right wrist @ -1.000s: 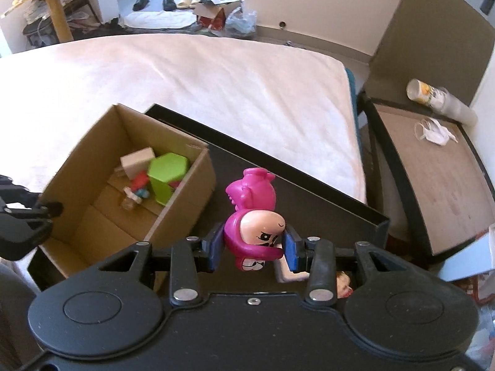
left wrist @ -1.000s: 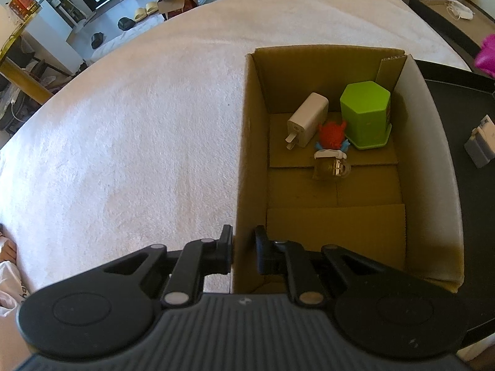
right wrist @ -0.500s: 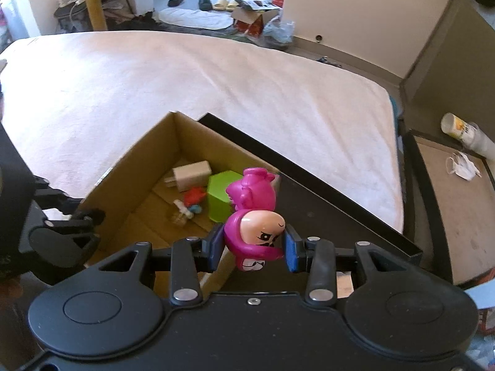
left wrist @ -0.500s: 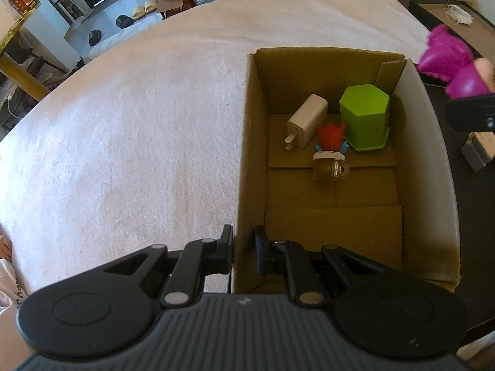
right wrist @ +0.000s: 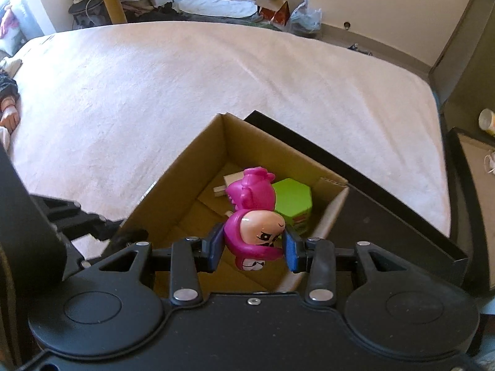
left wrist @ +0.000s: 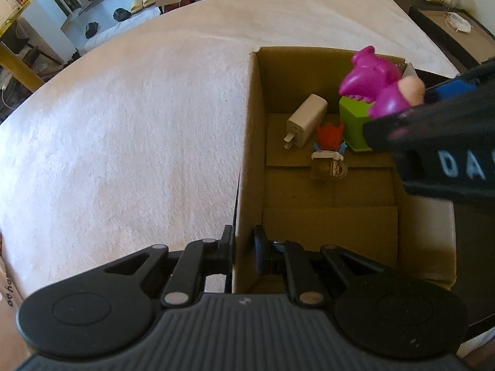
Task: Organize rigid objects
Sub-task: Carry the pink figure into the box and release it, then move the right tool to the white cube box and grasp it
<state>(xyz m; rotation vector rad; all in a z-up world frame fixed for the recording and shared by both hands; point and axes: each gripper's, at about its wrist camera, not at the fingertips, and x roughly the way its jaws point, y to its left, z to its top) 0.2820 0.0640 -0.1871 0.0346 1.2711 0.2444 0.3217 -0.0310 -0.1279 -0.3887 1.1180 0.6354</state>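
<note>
An open cardboard box (left wrist: 253, 142) (right wrist: 185, 182) stands on a black tray beside a white bed. My left gripper (left wrist: 243, 247) is shut on the box's near left wall. A magenta toy figure (right wrist: 255, 219) (left wrist: 376, 85) with a painted face hangs above the box's far right corner, and my right gripper (right wrist: 253, 250) is shut on it. Inside the box lie a white charger plug (left wrist: 304, 120), a green hexagonal container (right wrist: 292, 199) (left wrist: 352, 123) and a small red-haired figure (left wrist: 329, 147).
The white bedspread (right wrist: 185, 86) fills the left and far side. The black tray (right wrist: 371, 216) runs along the box's right. A side table (left wrist: 458, 27) with a cup and a mask stands at the far right. Boxes and shoes lie on the floor beyond.
My right gripper has carried the magenta figure leftward from over the black tray to above the box. The left gripper has stayed clamped on the box wall.
</note>
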